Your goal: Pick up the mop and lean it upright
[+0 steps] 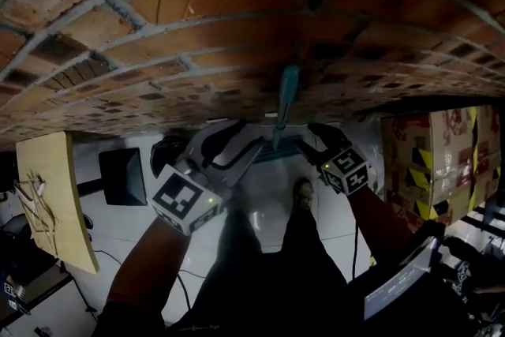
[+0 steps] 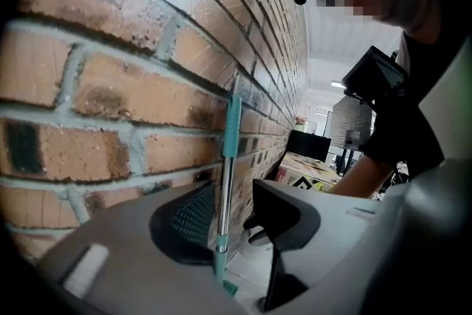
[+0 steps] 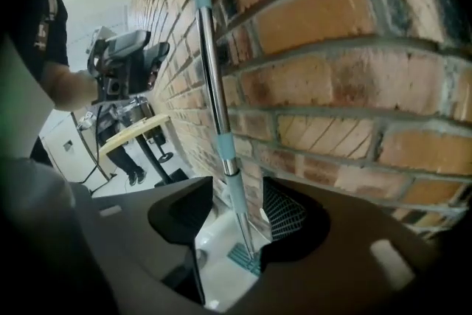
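The mop stands upright against the brick wall (image 1: 237,12), its teal grip (image 1: 286,100) at the top and its teal head (image 1: 278,151) on the white floor. My left gripper (image 1: 246,144) is just left of the pole and my right gripper (image 1: 317,135) just right of it, both low near the mop head. In the left gripper view the steel pole (image 2: 225,188) passes between the jaws of the left gripper (image 2: 236,219), close to the left pad, with a wide gap to the other. The right gripper (image 3: 232,221) stands open around the pole (image 3: 221,136), touching neither side.
Stacked cardboard boxes (image 1: 442,162) stand against the wall at the right. A wooden tabletop (image 1: 51,193) and a black flat object (image 1: 122,176) are at the left. The person's shoe (image 1: 302,193) is on the floor just behind the mop head.
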`<action>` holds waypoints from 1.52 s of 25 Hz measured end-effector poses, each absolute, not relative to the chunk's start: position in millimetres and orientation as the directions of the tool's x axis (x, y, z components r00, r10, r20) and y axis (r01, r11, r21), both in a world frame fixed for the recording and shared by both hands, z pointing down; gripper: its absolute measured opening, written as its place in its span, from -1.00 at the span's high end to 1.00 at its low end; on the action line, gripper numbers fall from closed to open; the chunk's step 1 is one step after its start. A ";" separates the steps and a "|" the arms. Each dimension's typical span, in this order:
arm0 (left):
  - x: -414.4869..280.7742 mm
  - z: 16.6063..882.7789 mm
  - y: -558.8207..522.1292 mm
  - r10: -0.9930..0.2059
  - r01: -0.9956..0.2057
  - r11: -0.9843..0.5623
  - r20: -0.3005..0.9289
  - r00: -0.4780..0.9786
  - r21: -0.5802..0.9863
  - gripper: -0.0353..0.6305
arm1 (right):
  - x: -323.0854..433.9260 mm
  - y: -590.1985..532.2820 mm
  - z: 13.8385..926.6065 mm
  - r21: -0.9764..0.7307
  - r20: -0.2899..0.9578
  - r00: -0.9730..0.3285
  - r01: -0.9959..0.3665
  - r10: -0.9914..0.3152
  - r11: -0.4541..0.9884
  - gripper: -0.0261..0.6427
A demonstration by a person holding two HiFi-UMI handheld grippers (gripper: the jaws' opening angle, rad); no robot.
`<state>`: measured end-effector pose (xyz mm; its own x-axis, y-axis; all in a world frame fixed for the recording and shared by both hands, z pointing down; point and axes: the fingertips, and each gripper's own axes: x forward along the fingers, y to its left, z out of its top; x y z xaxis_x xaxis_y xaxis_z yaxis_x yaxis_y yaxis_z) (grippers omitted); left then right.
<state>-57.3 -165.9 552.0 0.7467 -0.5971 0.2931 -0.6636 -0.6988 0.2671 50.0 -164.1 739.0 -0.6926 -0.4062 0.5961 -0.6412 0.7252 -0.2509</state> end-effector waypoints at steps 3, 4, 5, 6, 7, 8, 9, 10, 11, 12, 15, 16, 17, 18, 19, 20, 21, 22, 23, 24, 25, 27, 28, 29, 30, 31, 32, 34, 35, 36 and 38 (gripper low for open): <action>-63.8 525.9 -163.1 -0.625 -0.681 -0.686 0.271 0.732 0.258 0.47 | 59.9 -160.8 693.1 -0.247 0.559 -0.703 -0.647 -0.439 0.721 0.30; -65.0 515.1 -162.8 -0.635 -0.685 -0.682 0.258 0.728 0.255 0.47 | 62.6 -159.8 678.0 -0.244 0.547 -0.708 -0.646 -0.447 0.724 0.31; -65.8 504.5 -162.4 -0.644 -0.689 -0.679 0.245 0.725 0.253 0.47 | 65.0 -158.9 663.4 -0.241 0.536 -0.713 -0.643 -0.453 0.727 0.32; -66.3 493.6 -162.0 -0.650 -0.691 -0.679 0.232 0.723 0.250 0.47 | 67.4 -158.4 649.2 -0.238 0.524 -0.717 -0.641 -0.459 0.730 0.33; -66.5 482.5 -161.6 -0.655 -0.691 -0.679 0.220 0.723 0.249 0.47 | 70.0 -158.3 635.3 -0.235 0.511 -0.722 -0.640 -0.467 0.731 0.35; -67.0 471.1 -161.3 -0.658 -0.690 -0.680 0.208 0.724 0.248 0.48 | 72.1 -158.4 620.5 -0.235 0.495 -0.726 -0.640 -0.477 0.731 0.38; -68.0 459.2 -160.9 -0.662 -0.690 -0.681 0.195 0.723 0.247 0.48 | 73.4 -158.3 604.2 -0.237 0.476 -0.732 -0.641 -0.488 0.730 0.42; -69.6 447.0 -159.9 -0.667 -0.690 -0.680 0.182 0.722 0.247 0.48 | 73.8 -157.7 586.5 -0.238 0.455 -0.738 -0.640 -0.499 0.730 0.46; -71.7 434.4 -158.3 -0.673 -0.692 -0.679 0.168 0.720 0.246 0.49 | 73.6 -156.6 567.7 -0.239 0.433 -0.744 -0.639 -0.509 0.731 0.52; -74.1 421.5 -156.4 -0.680 -0.694 -0.677 0.153 0.717 0.246 0.51 | 73.5 -155.3 549.4 -0.237 0.412 -0.749 -0.638 -0.519 0.733 0.57; -82.3 382.4 -149.6 -0.698 -0.698 -0.668 0.108 0.708 0.257 0.57 | 72.6 -152.1 496.7 -0.213 0.361 -0.763 -0.628 -0.537 0.749 0.73; -85.1 369.8 -146.9 -0.701 -0.697 -0.666 0.095 0.706 0.265 0.59 | 71.0 -151.7 478.3 -0.202 0.345 -0.768 -0.622 -0.540 0.757 0.77; -87.8 357.6 -144.0 -0.703 -0.695 -0.665 0.082 0.706 0.273 0.60 | 69.4 -151.8 459.6 -0.192 0.328 -0.776 -0.614 -0.540 0.766 0.80; -90.4 346.2 -140.5 -0.705 -0.691 -0.665 0.068 0.706 0.282 0.61 | 67.9 -152.0 440.9 -0.185 0.312 -0.784 -0.604 -0.536 0.775 0.82; -92.9 336.0 -136.2 -0.705 -0.688 -0.667 0.055 0.707 0.288 0.64 | 66.8 -152.0 422.8 -0.179 0.297 -0.793 -0.594 -0.532 0.785 0.84; -95.5 327.1 -131.4 -0.706 -0.686 -0.669 0.043 0.707 0.286 0.65 | 65.9 -152.1 406.2 -0.176 0.283 -0.800 -0.585 -0.528 0.792 0.85; -98.8 319.1 -126.6 -0.708 -0.687 -0.671 0.034 0.705 0.277 0.66 | 65.0 -152.3 391.2 -0.175 0.270 -0.807 -0.578 -0.526 0.797 0.87; -102.8 311.7 -122.3 -0.712 -0.692 -0.672 0.027 0.702 0.264 0.68 | 63.7 -152.7 377.6 -0.173 0.259 -0.812 -0.572 -0.523 0.802 0.88; -107.3 304.5 -118.5 -0.717 -0.697 -0.671 0.020 0.697 0.253 0.69 | 62.0 -152.9 365.1 -0.172 0.250 -0.817 -0.566 -0.520 0.806 0.88; -111.8 297.5 -115.3 -0.723 -0.703 -0.668 0.013 0.691 0.245 0.70 | 60.3 -152.9 353.6 -0.173 0.240 -0.822 -0.560 -0.517 0.810 0.88; -115.7 290.9 -112.6 -0.728 -0.708 -0.664 0.005 0.685 0.241 0.71 | 58.8 -152.3 342.5 -0.179 0.229 -0.828 -0.552 -0.511 0.814 0.88; -121.6 280.0 -107.8 -0.736 -0.715 -0.659 -0.005 0.677 0.234 0.72 | 55.9 -149.7 321.3 -0.200 0.205 -0.844 -0.532 -0.496 0.823 0.88; -123.8 276.1 -104.9 -0.739 -0.718 -0.657 -0.007 0.674 0.230 0.73 | 54.8 -147.8 312.5 -0.204 0.198 -0.848 -0.526 -0.491 0.826 0.88; -125.8 273.3 -101.6 -0.742 -0.721 -0.655 -0.009 0.671 0.227 0.73 | 53.9 -145.6 305.3 -0.200 0.193 -0.850 -0.522 -0.489 0.829 0.88; -127.6 271.2 -98.4 -0.744 -0.723 -0.653 -0.011 0.668 0.227 0.73 | 53.1 -143.6 299.0 -0.189 0.190 -0.852 -0.520 -0.488 0.833 0.89; -129.2 269.4 -96.3 -0.747 -0.725 -0.650 -0.015 0.665 0.228 0.73 | 52.2 -142.4 292.9 -0.173 0.189 -0.853 -0.517 -0.487 0.838 0.89; -130.5 267.8 -95.8 -0.748 -0.725 -0.649 -0.020 0.663 0.230 0.73 | 51.4 -142.3 287.5 -0.160 0.187 -0.854 -0.514 -0.485 0.843 0.89; -131.0 266.1 -97.9 -0.749 -0.724 -0.649 -0.026 0.663 0.233 0.73 | 50.9 -144.8 281.3 -0.148 0.184 -0.854 -0.514 -0.487 0.845 0.89; -130.4 266.0 -98.9 -0.747 -0.723 -0.650 -0.026 0.664 0.233 0.73 | 50.9 -145.8 280.7 -0.148 0.184 -0.853 -0.515 -0.488 0.844 0.89; -129.5 266.0 -99.5 -0.746 -0.722 -0.652 -0.026 0.665 0.232 0.73 | 51.2 -146.3 281.4 -0.149 0.186 -0.852 -0.517 -0.490 0.843 0.89; -127.1 264.5 -100.6 -0.742 -0.718 -0.657 -0.029 0.670 0.231 0.73 | 51.7 -146.4 283.1 -0.147 0.194 -0.850 -0.518 -0.489 0.843 0.89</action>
